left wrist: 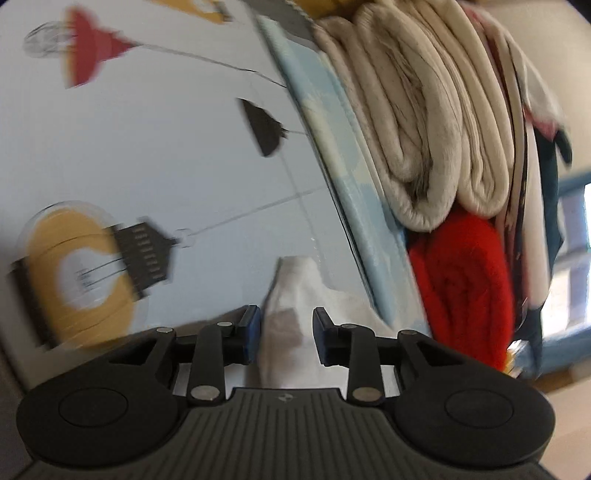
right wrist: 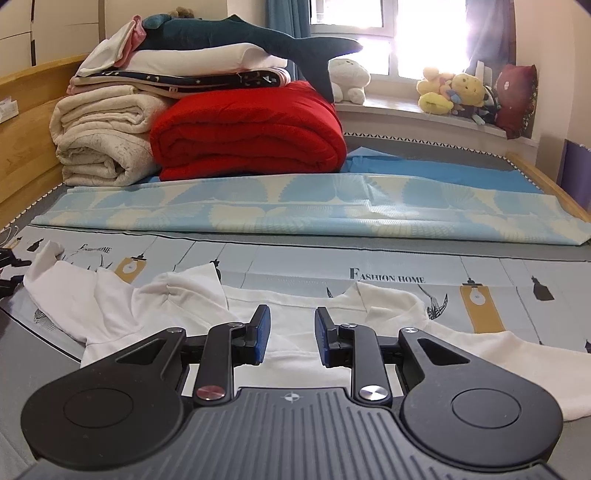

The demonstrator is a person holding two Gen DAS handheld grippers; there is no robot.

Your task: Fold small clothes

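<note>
The white garment (right wrist: 295, 325) lies spread and only partly folded near the bed's (right wrist: 369, 258) front edge, both the left tool (left wrist: 286, 338) and right tool (right wrist: 291, 336) open, gripping nothing.

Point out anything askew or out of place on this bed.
The white garment lies rumpled, its left sleeve bunched and kinked upward rather than spread flat. Behind it, the plush shark overhangs the stacked blankets.
</note>
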